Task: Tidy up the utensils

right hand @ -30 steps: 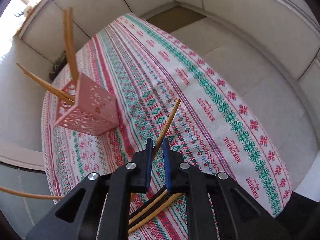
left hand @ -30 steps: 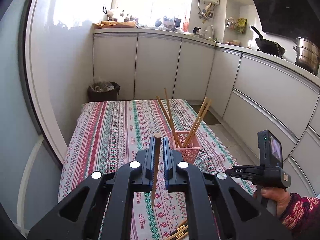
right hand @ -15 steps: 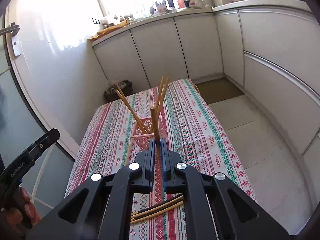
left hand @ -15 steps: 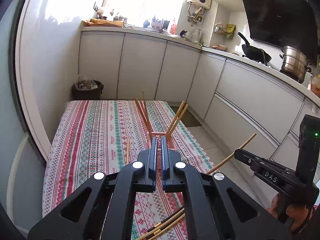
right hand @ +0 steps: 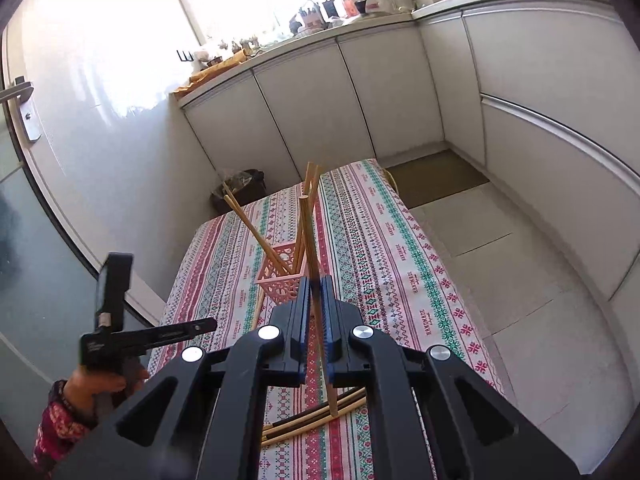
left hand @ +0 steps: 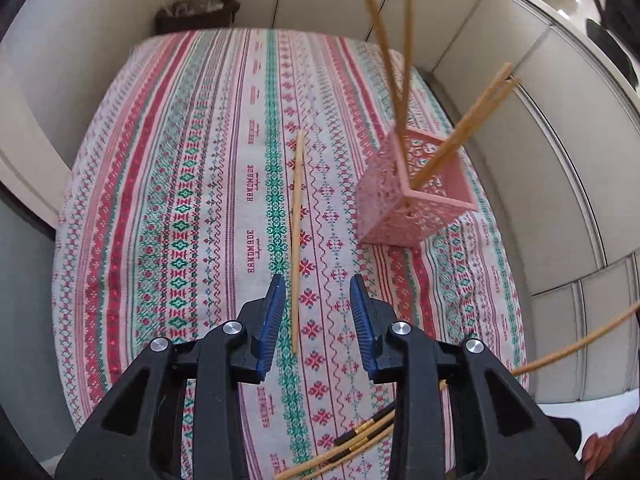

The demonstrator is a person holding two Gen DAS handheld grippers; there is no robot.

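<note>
A pink perforated holder stands on the patterned tablecloth with several wooden chopsticks leaning out of it; it also shows in the right wrist view. My left gripper is open and empty, tilted down over a single chopstick lying flat on the cloth, whose near end lies between the jaws. My right gripper is shut on a wooden chopstick, held nearly upright just in front of the holder. The left gripper shows at the left of the right wrist view.
A small pile of chopsticks, some with dark handles, lies at the table's near edge, also in the right wrist view. White cabinets surround the table. A dark bin stands beyond the far end. Tiled floor lies to the right.
My left gripper has opened, and its chopstick now lies flat on the cloth. It has tilted down toward the table. My right gripper has lifted its chopstick from the pile to near the holder.
</note>
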